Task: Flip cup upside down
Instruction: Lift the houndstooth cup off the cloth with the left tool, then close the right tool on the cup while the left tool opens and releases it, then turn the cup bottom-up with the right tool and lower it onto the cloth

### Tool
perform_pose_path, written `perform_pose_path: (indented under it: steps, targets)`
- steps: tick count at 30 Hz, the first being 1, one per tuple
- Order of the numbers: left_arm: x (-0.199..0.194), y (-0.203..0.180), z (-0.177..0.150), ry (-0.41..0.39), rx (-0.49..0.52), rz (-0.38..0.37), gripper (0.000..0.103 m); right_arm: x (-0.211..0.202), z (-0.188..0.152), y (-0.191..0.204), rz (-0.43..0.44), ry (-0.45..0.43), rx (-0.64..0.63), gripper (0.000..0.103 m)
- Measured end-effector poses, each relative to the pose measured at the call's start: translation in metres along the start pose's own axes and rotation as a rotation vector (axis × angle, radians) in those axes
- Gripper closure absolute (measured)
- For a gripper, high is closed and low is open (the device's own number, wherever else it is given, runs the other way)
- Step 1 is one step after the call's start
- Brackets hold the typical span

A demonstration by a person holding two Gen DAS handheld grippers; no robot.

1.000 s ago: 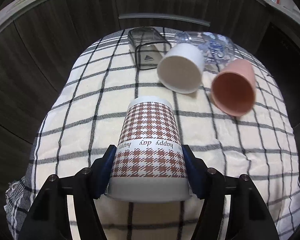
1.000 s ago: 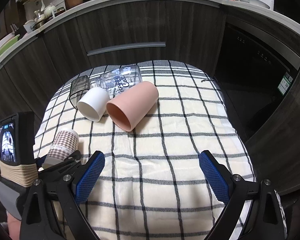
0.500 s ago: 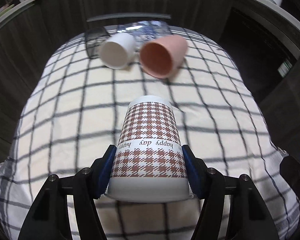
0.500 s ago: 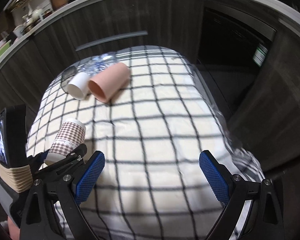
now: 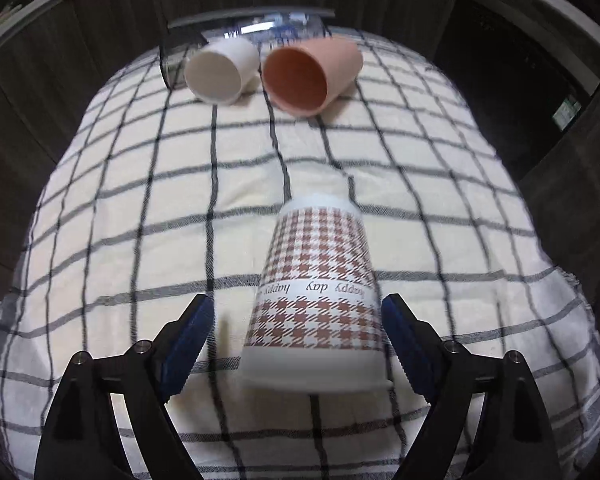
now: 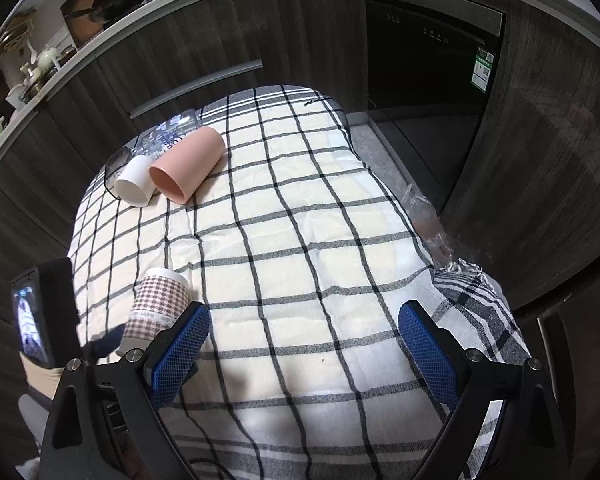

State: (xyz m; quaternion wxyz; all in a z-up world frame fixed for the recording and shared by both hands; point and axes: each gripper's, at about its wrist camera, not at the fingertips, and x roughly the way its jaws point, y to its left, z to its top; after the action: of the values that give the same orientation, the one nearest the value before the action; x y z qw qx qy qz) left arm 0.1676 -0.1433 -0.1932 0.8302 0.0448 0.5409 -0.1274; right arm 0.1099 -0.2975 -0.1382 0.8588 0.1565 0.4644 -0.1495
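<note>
A houndstooth paper cup [image 5: 316,300] printed "happy day" stands upside down on the checked cloth [image 5: 140,200], wide rim down. My left gripper [image 5: 296,336] is open around it, with a gap between the left pad and the cup; the right pad is close to its side. The cup also shows in the right wrist view [image 6: 158,304] at the left, beside the left gripper's camera body [image 6: 44,316]. My right gripper [image 6: 300,348] is open and empty above the cloth's near middle.
A white cup [image 5: 220,70] and a pink cup [image 5: 308,74] lie on their sides at the far end of the cloth, with a clear printed bottle [image 6: 172,132] and a dark clear container [image 5: 172,60] behind them. Dark cabinet fronts [image 6: 220,40] surround the table.
My left gripper has opened and let go of the houndstooth cup, which now stands on the cloth. Both grippers have shifted, and the view has swung left to right.
</note>
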Motion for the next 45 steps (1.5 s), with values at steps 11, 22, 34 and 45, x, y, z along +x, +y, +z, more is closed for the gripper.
perform_pose_path:
  steps: [11,22,34,45]
  targets:
    - [-0.082,0.033,0.005,-0.197,-0.062,-0.004,0.01,-0.026,0.017,0.027,0.047,0.013,-0.052,0.007]
    - [-0.139,0.129,0.002,-0.463,-0.305,0.111,0.006,0.031,0.038,0.097,0.158,0.345,-0.073,0.008]
    - [-0.125,0.182,0.026,-0.495,-0.362,0.16,0.001,0.101,0.041,0.16,0.073,0.64,-0.129,0.008]
    - [-0.074,0.194,0.047,-0.364,-0.32,0.124,0.001,0.151,0.036,0.168,-0.046,0.795,-0.143,0.018]
